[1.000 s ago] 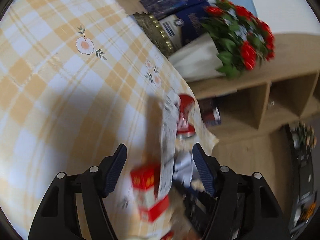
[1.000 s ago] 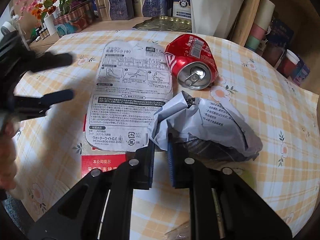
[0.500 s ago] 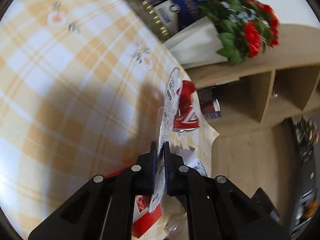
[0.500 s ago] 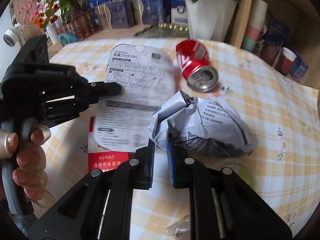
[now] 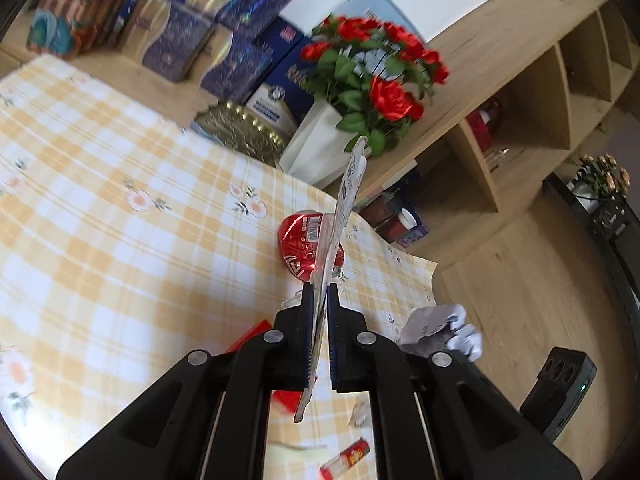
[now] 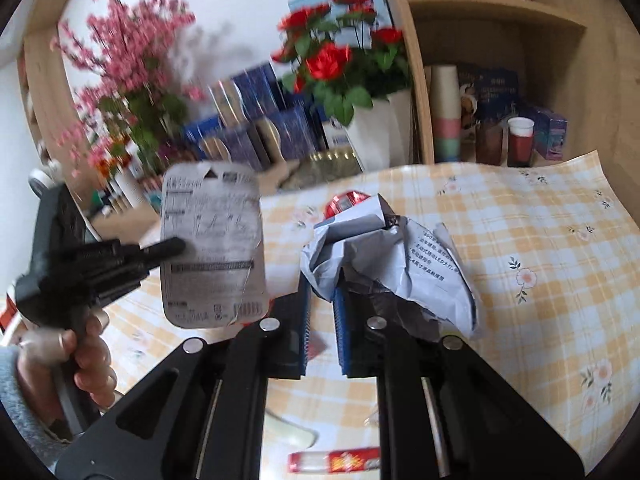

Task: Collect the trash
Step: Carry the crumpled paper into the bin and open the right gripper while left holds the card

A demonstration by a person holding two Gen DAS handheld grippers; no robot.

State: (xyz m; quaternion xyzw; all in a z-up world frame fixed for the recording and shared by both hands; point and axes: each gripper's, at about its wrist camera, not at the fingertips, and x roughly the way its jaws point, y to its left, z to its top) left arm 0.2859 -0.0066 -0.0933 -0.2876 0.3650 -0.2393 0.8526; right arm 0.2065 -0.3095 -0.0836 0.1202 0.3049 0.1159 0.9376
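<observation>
We look out along both grippers over a table under a yellow and white checked cloth printed with small flowers.

Our left gripper has its jaws closed flat on a printed packaging card. From this wrist we see the card edge-on, a thin white strip rising past the fingertips. From the right wrist the same card shows its face: grey printed text and diagrams, rounded corners, held clear above the cloth by the black left gripper, with a person's hand wrapped round the handle.

Our right gripper is clamped on a crumpled grey and white plastic mailer bag, pinching its near left corner; the rest bulges up and to the right. The bag seems lifted off the cloth, though motion blur makes that hard to confirm.

A crushed red drinks can lies on its side on the cloth just beyond the card. From the right wrist only its red top peeks out behind the bag.

Nearer to us than the can, a small red and white wrapper lies on the cloth.

Beyond the can, past the table's far edge, stands a white pot of red roses with blue boxes beside it.
</observation>
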